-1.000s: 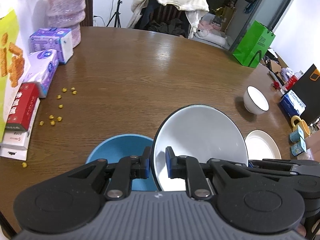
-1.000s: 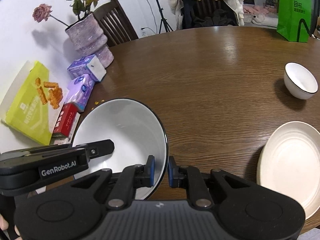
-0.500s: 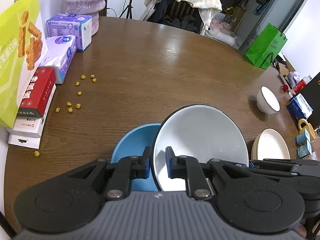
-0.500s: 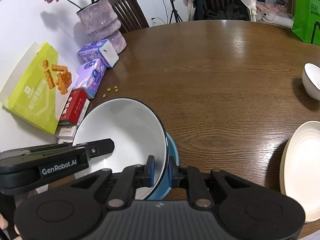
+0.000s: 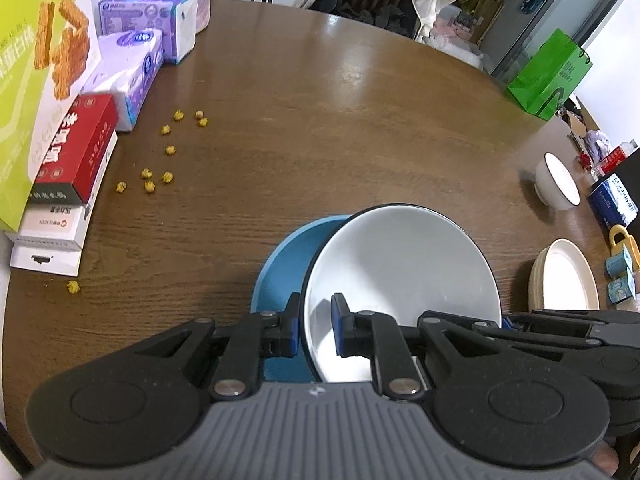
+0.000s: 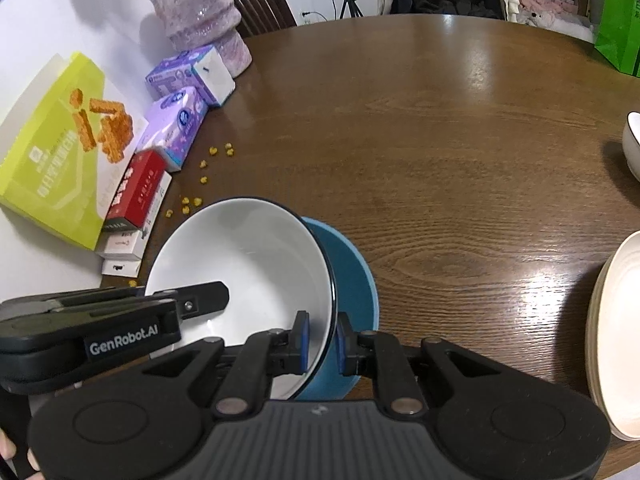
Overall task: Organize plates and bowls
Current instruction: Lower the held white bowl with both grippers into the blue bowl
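Note:
Both grippers carry one large white bowl (image 5: 404, 268) (image 6: 248, 264) with a dark rim. My left gripper (image 5: 316, 326) is shut on its left rim, and my right gripper (image 6: 322, 342) is shut on its right rim. The white bowl hangs tilted just over a blue bowl (image 5: 286, 256) (image 6: 352, 280) that sits on the brown wooden table (image 5: 340, 128), overlapping most of it. I cannot tell whether the two bowls touch. A small white bowl (image 5: 558, 184) (image 6: 633, 144) and a stack of cream plates (image 5: 566, 276) (image 6: 618, 336) sit to the right.
Along the left edge lie red and white boxes (image 5: 74, 152), purple tissue packs (image 5: 128, 68), a yellow-green box (image 6: 60, 148) and a pink vase (image 6: 200, 20). Several yellow crumbs (image 5: 160, 160) dot the table. A green bag (image 5: 548, 76) stands far right; small boxes and cups (image 5: 620, 248) crowd the right edge.
Both grippers have carried the white bowl lower and over the blue bowl, which now shows under it in both views. The table looms closer. Both grips are unchanged.

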